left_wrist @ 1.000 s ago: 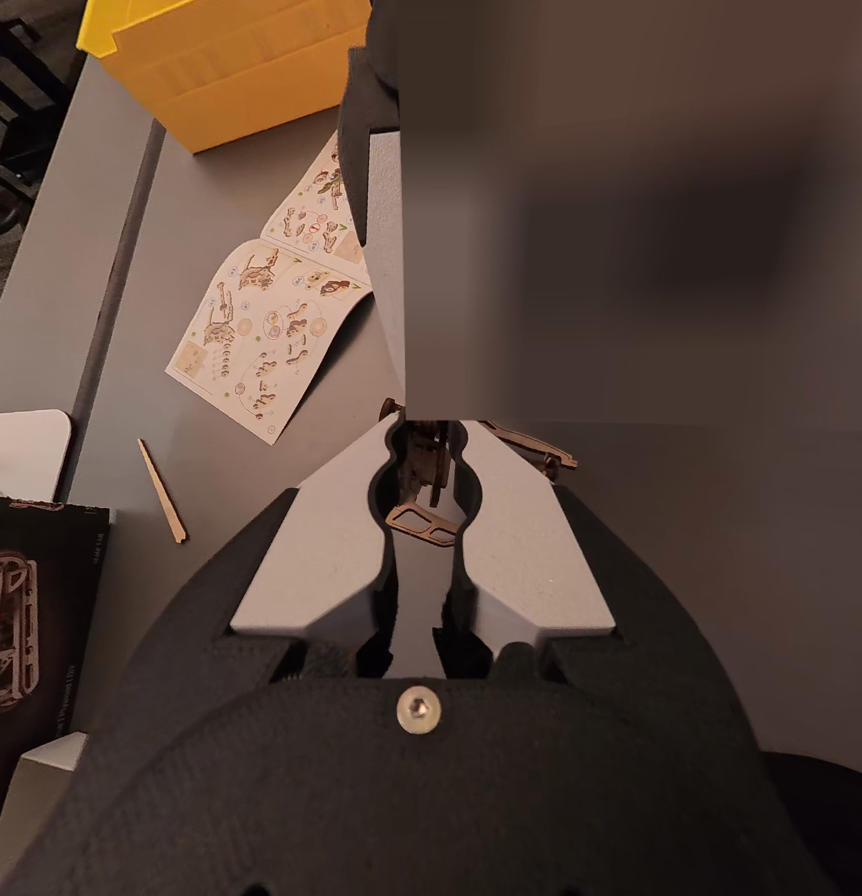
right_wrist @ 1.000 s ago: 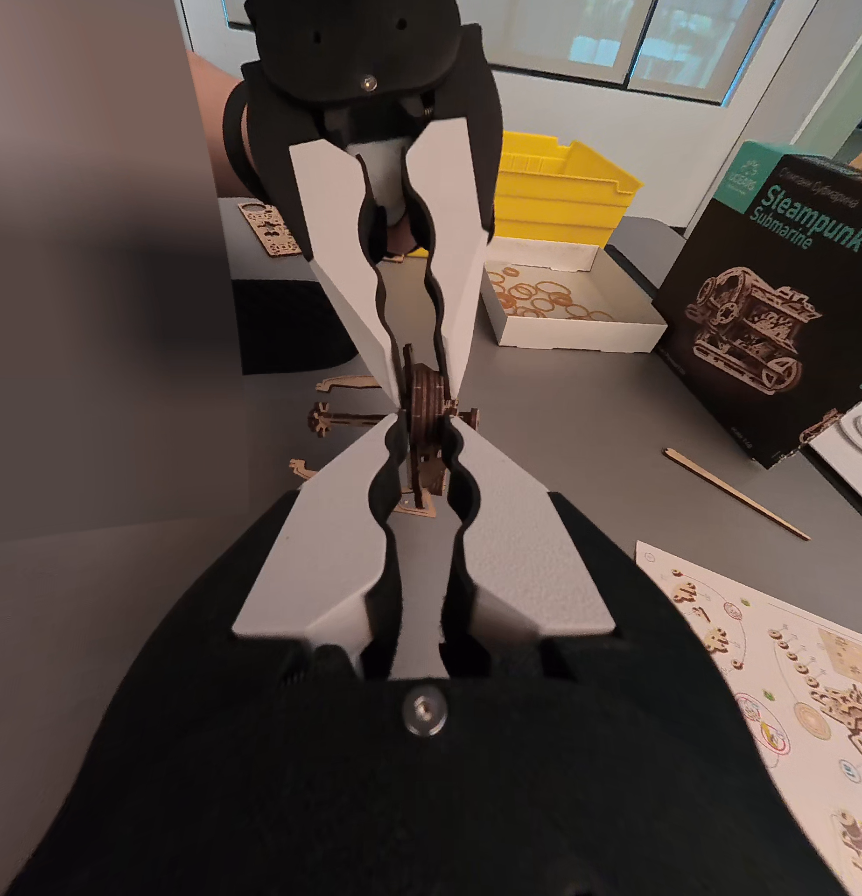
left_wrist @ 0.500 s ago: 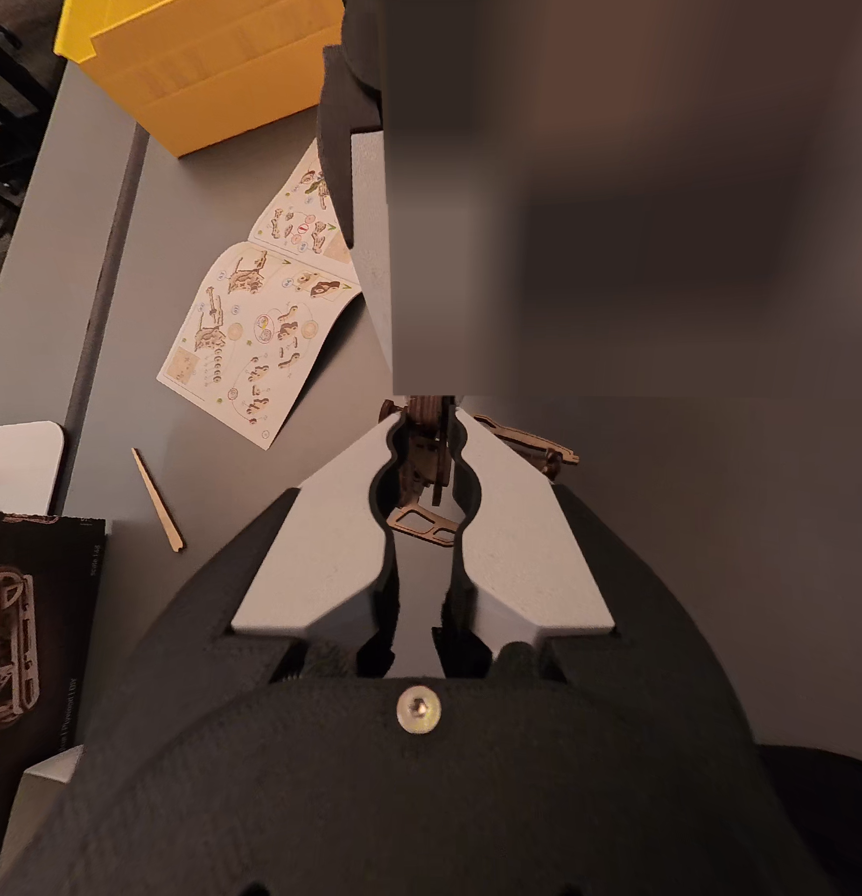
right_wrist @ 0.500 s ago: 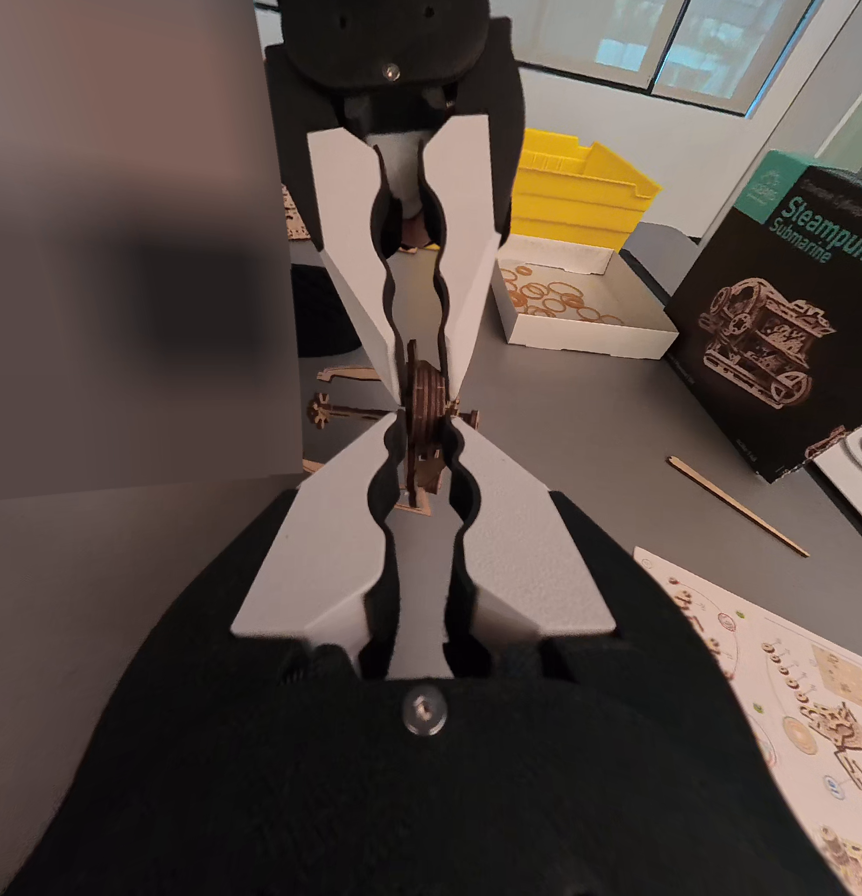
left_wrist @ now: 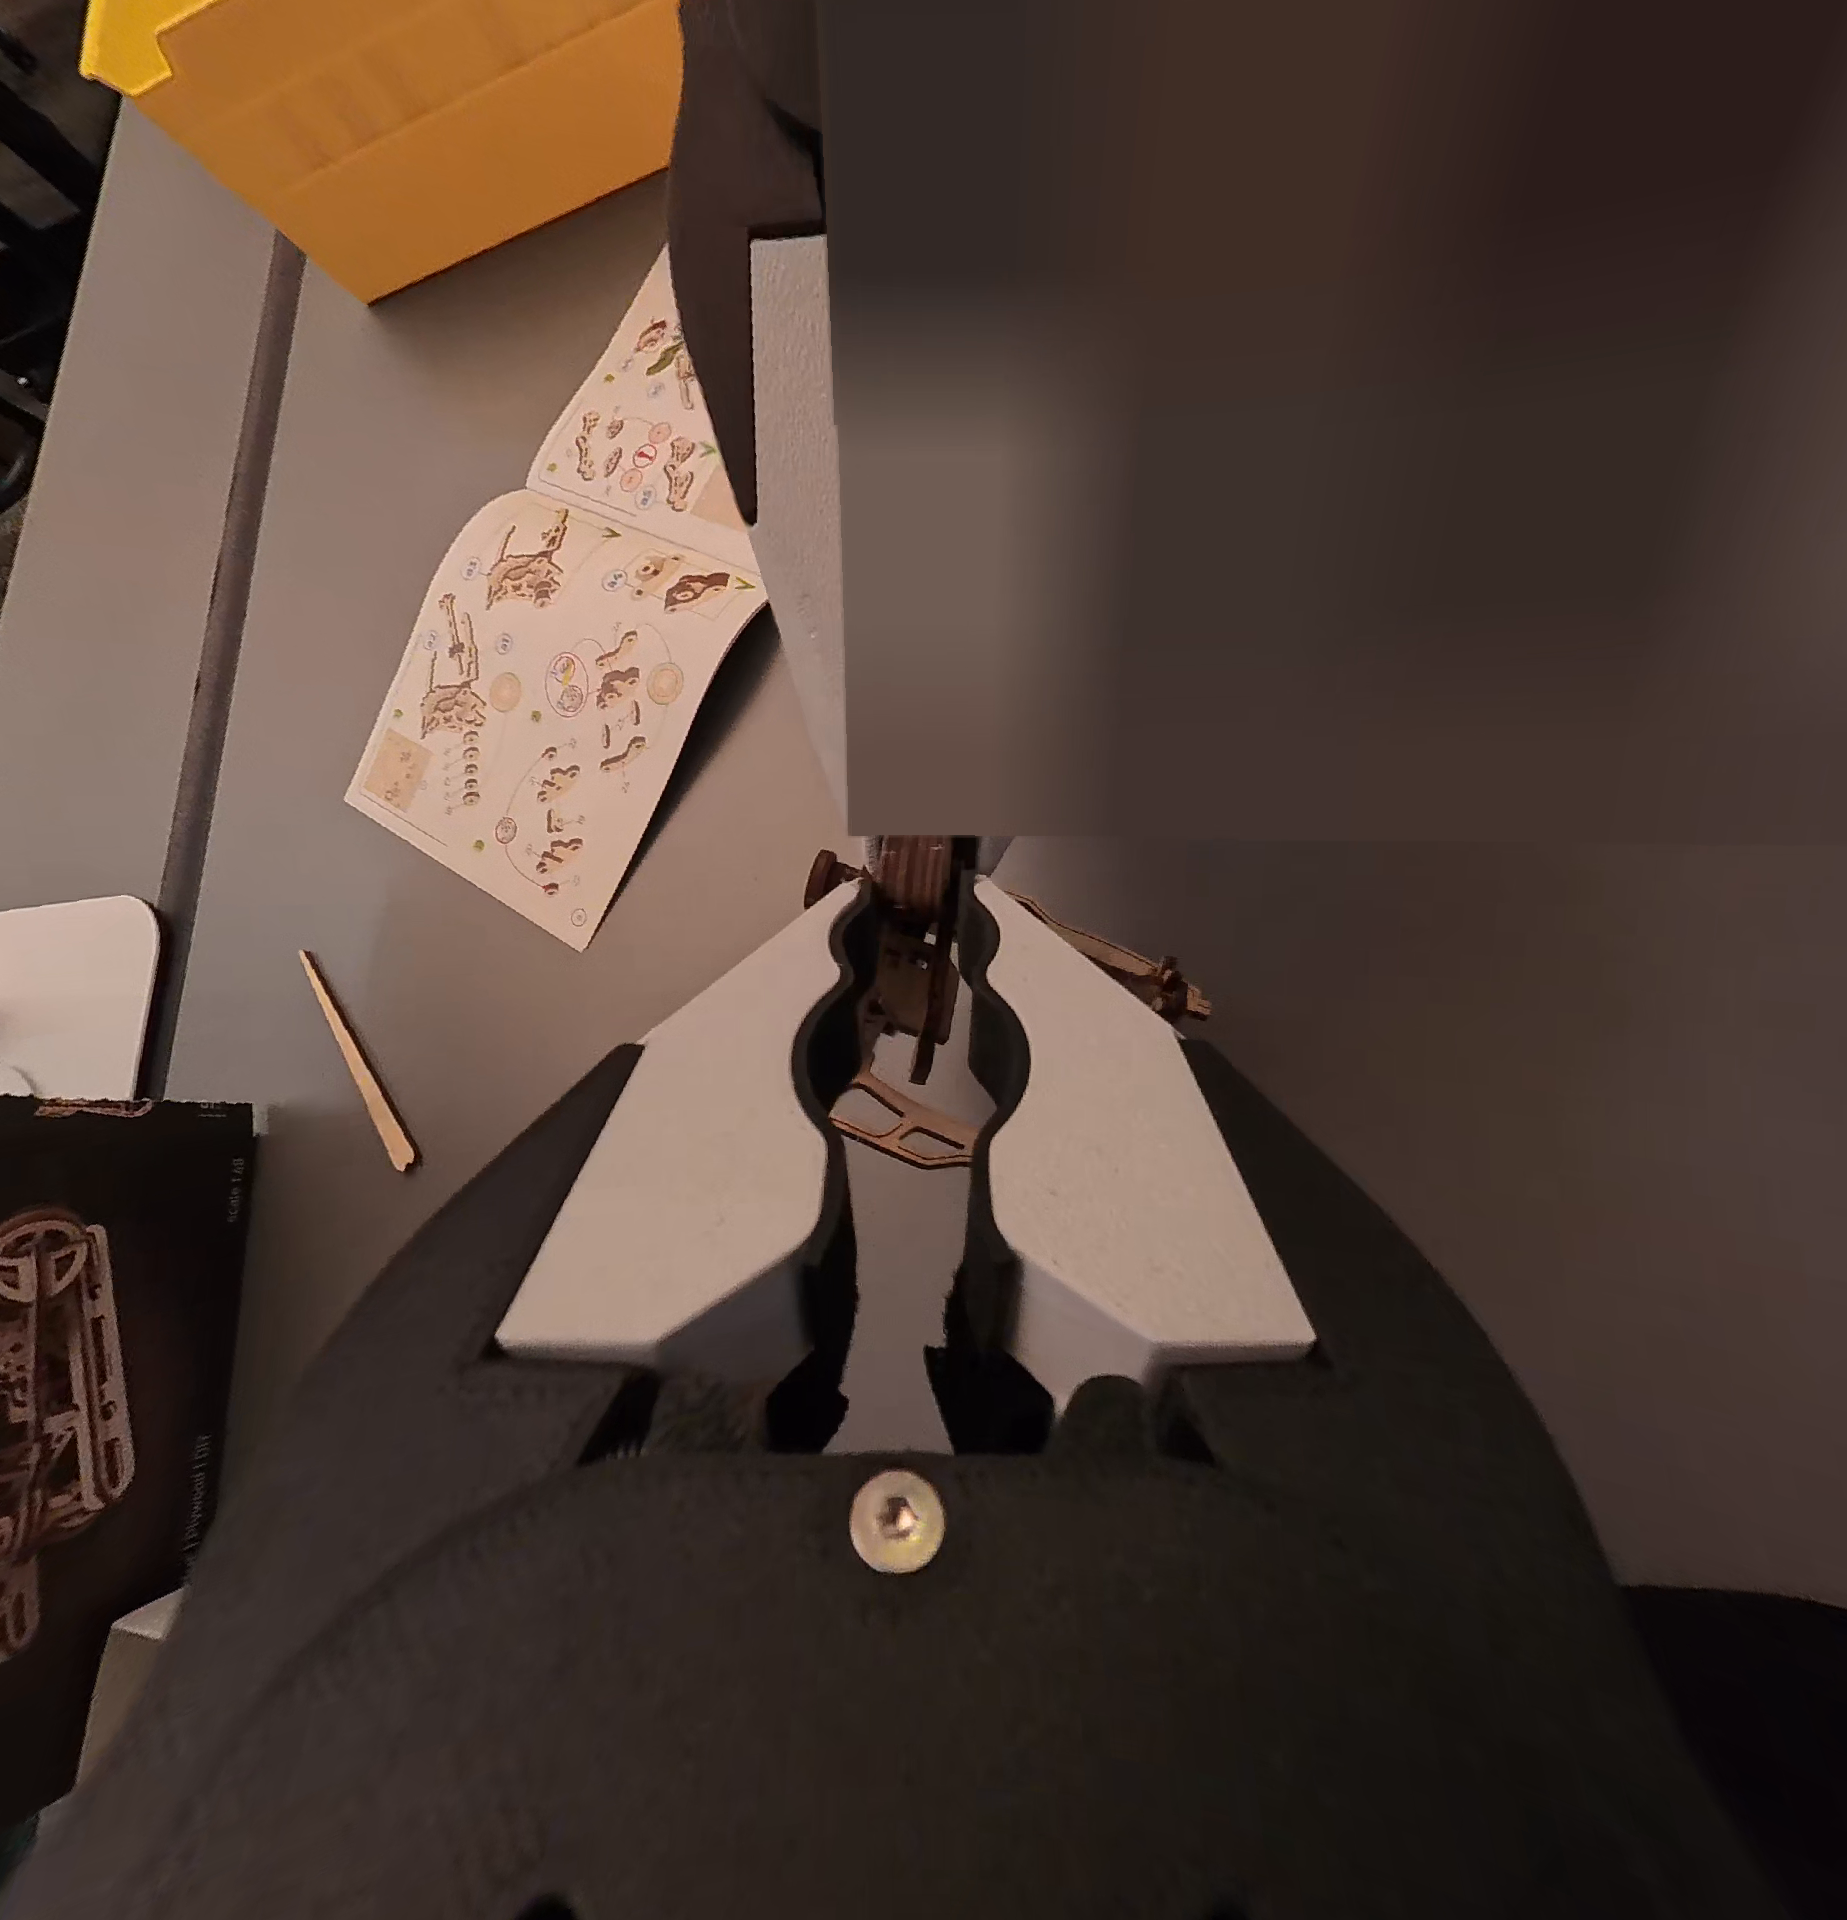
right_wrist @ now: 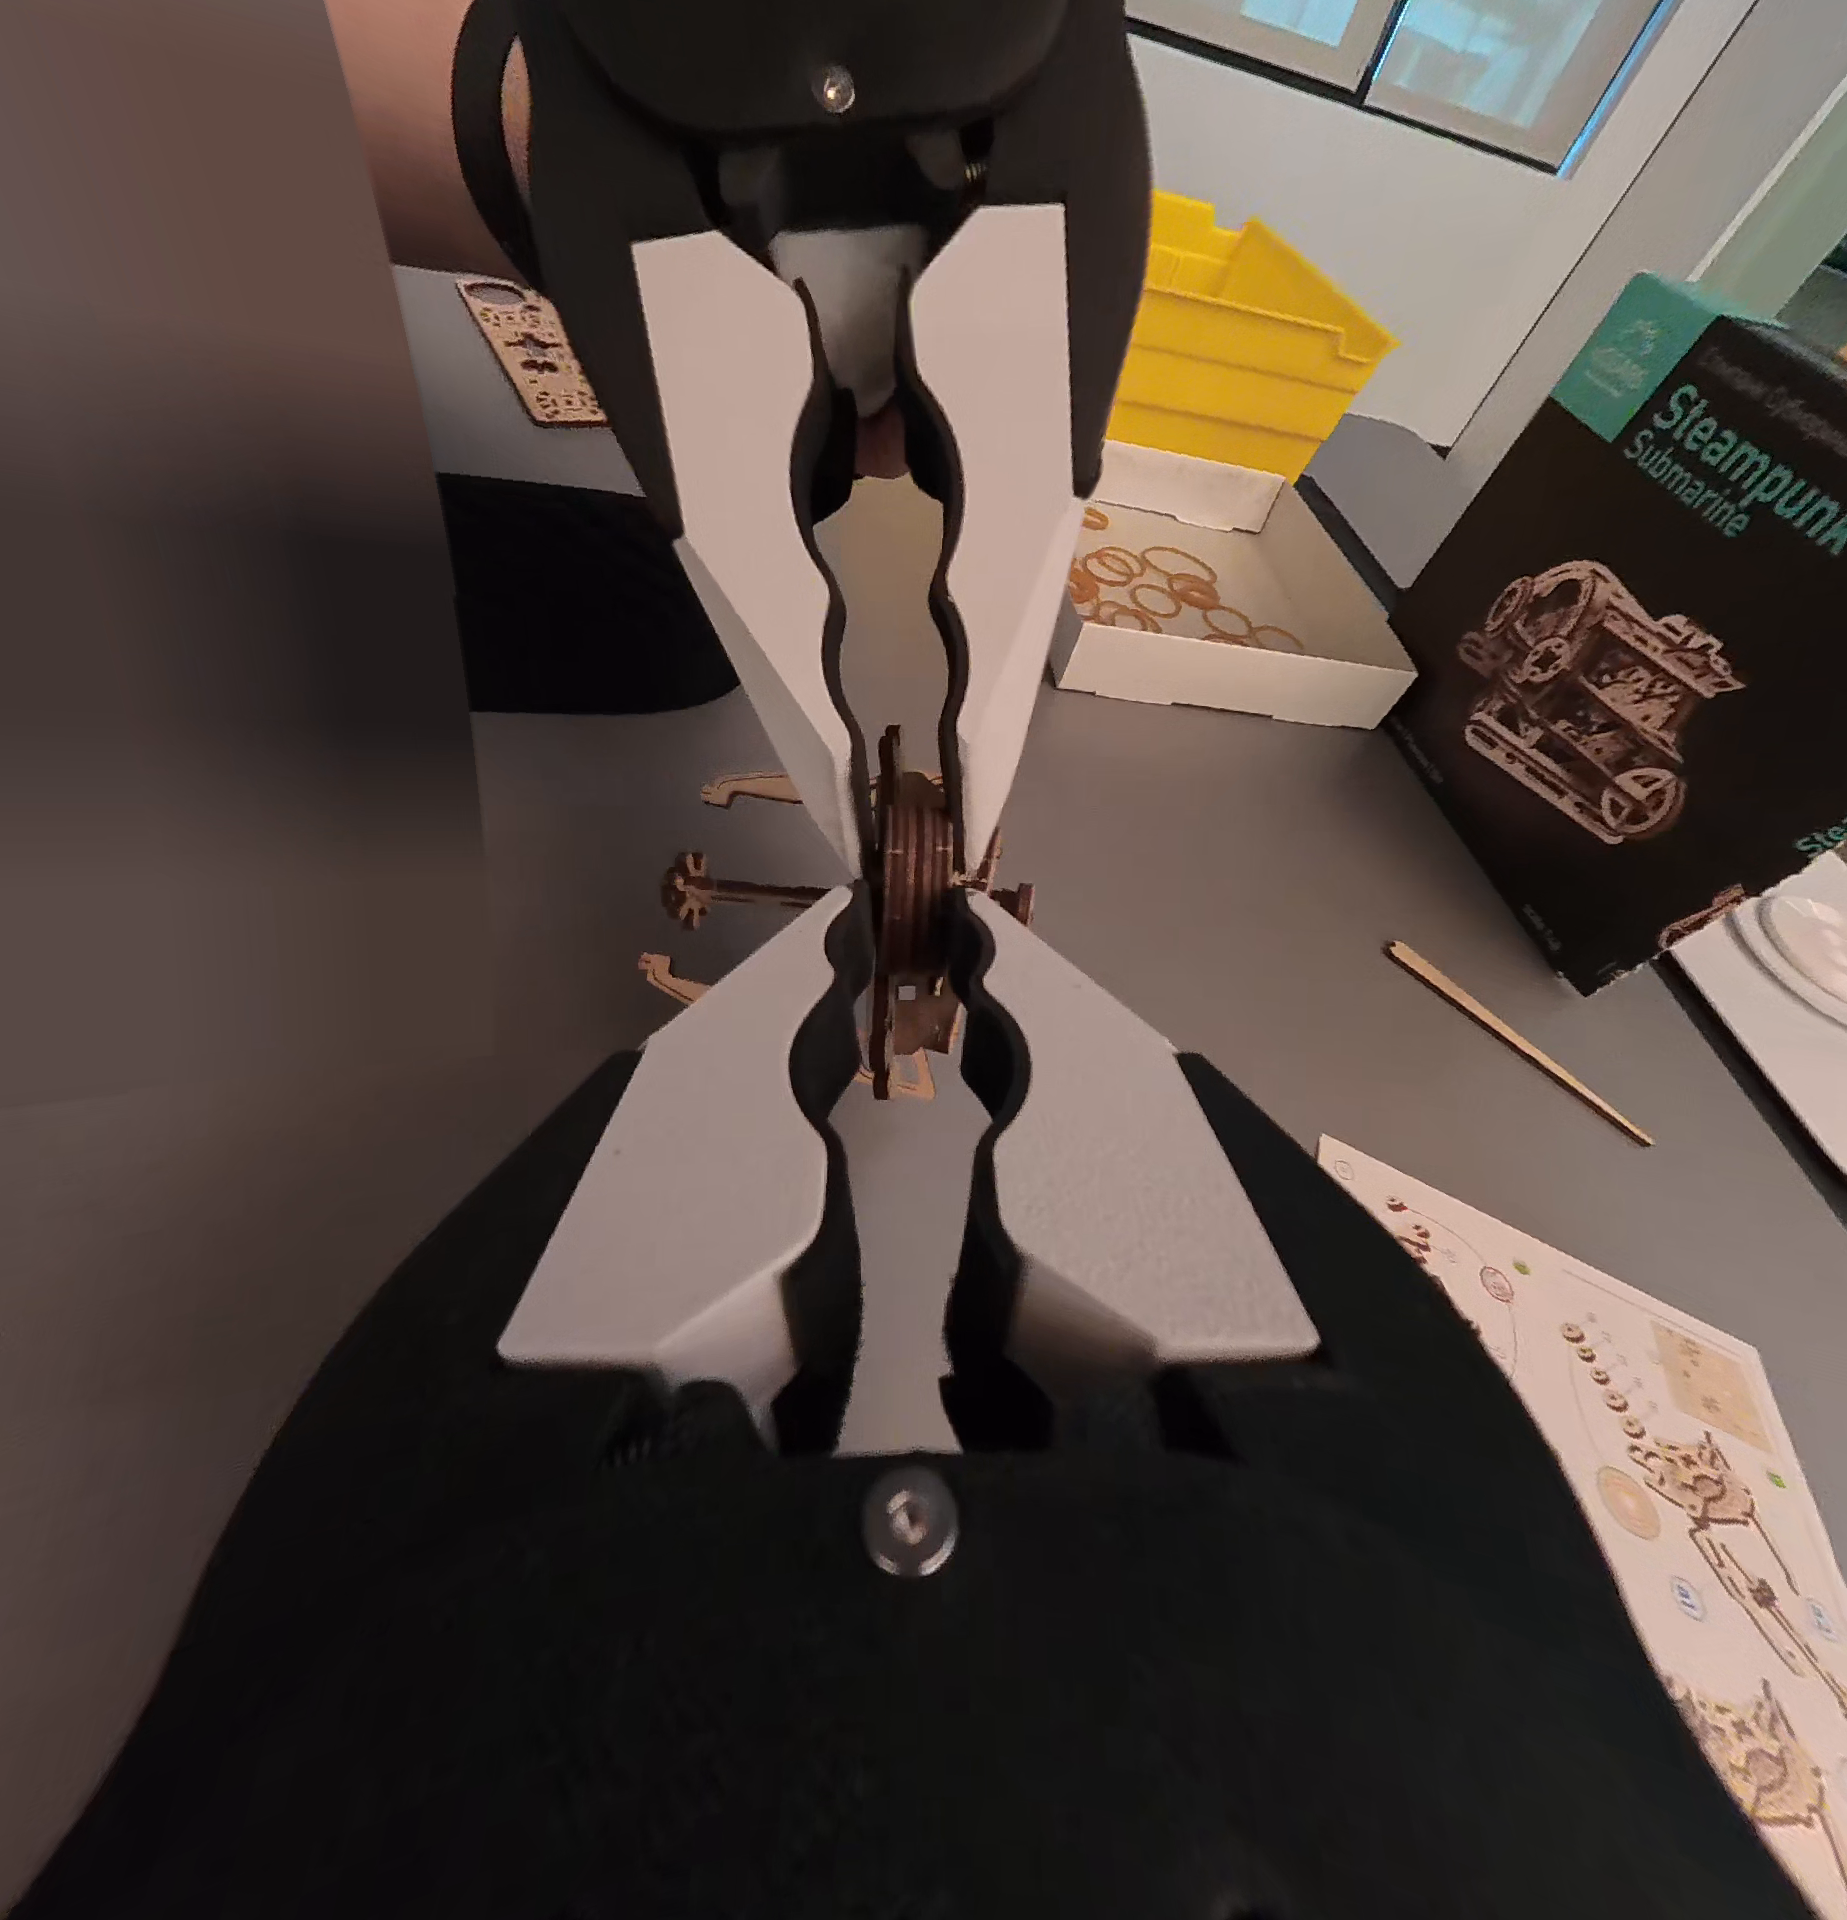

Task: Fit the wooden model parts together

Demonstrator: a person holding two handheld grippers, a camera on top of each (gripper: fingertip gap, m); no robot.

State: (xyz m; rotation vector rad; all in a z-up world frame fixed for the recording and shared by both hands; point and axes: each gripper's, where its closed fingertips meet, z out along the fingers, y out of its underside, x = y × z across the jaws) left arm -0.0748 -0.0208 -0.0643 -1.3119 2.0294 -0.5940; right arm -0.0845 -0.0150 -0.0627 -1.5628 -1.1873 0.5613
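A small wooden assembly of stacked discs (right_wrist: 914, 883) is held above the grey table (right_wrist: 1262, 883). My right gripper (right_wrist: 911, 914) is shut on its near side. My left gripper (right_wrist: 908, 840) comes from the opposite side, tip to tip, and is shut on the same assembly. In the left wrist view the assembly (left_wrist: 914, 883) sits between my left gripper's tips (left_wrist: 914, 896), and the right gripper's finger (left_wrist: 789, 540) reaches down from above, mostly hidden by a blur patch. Loose wooden parts lie beneath: a gear-ended shaft (right_wrist: 711, 894) and a flat frame piece (left_wrist: 903, 1127).
Behind stand a yellow bin (right_wrist: 1241, 343) and a white tray of wooden rings (right_wrist: 1210, 634). A black model box (right_wrist: 1667, 665) stands to the right. On the table lie a wooden stick (right_wrist: 1511, 1039), an instruction sheet (right_wrist: 1625, 1455) and a punched wooden sheet (right_wrist: 534, 353). My two grippers' fingertips are within a few centimetres of each other. Left tips and right tips are each some 25 cm from the wooden stick (right_wrist: 1511, 1039). Seen from the left wrist view (left_wrist: 356, 1052) as well.
Both grippers stay shut on the assembly. The pair has shifted slightly, and the left gripper looms a little larger and higher in the right wrist view.
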